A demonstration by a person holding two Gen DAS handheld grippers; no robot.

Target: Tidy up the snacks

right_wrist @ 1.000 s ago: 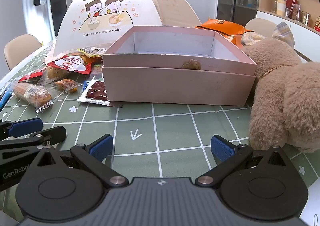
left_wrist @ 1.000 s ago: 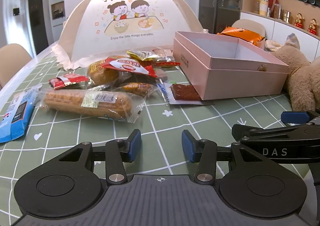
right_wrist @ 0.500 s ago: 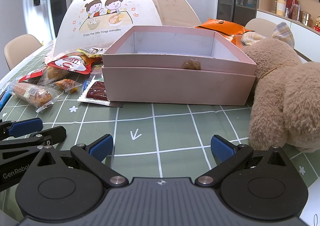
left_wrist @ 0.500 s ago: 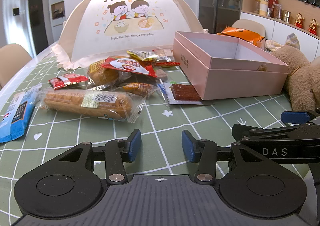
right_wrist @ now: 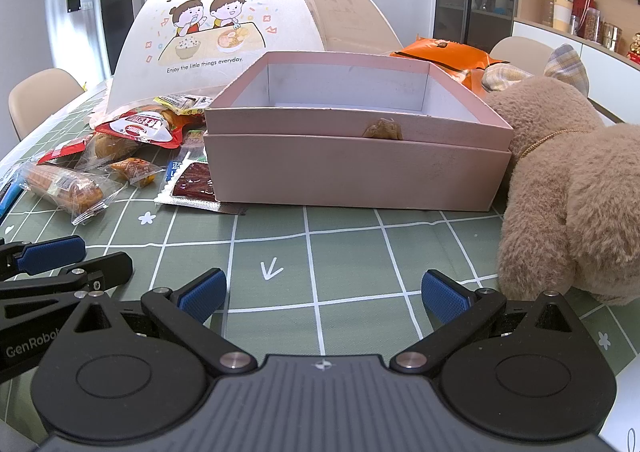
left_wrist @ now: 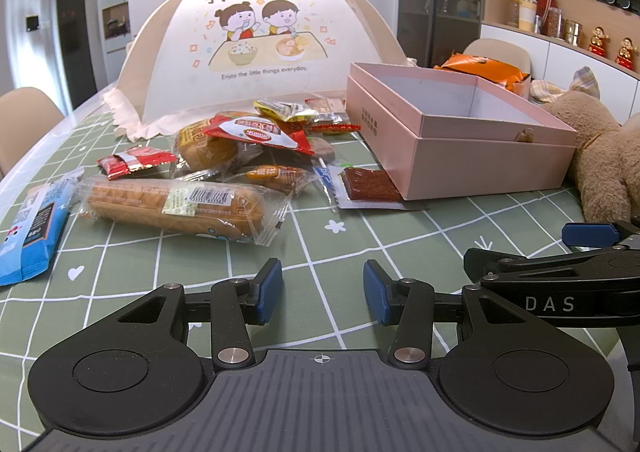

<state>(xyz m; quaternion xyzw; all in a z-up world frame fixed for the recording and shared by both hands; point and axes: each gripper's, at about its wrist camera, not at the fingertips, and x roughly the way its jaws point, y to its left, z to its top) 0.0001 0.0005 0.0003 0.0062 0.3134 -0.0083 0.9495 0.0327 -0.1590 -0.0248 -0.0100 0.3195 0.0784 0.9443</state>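
A pile of wrapped snacks lies on the green checked tablecloth [left_wrist: 224, 252]: a long bread roll in clear wrap [left_wrist: 176, 206], a red-and-white packet [left_wrist: 258, 132], a small red packet [left_wrist: 136, 162], a blue packet [left_wrist: 30, 230] and a dark red strip [left_wrist: 370, 188]. Right of them stands an open pink box [left_wrist: 480, 160] [right_wrist: 352, 172], nothing showing inside. My left gripper [left_wrist: 323, 294] hovers open above the cloth, short of the bread roll. My right gripper [right_wrist: 324, 296] is open too, in front of the box. Neither holds anything.
A mesh food cover [left_wrist: 260, 52] with a cartoon print stands behind the snacks. A brown plush toy [right_wrist: 576, 188] sits right of the box, an orange bag [right_wrist: 444, 56] behind it. Beige chairs [left_wrist: 24, 120] stand at the table's left edge; shelves line the right wall.
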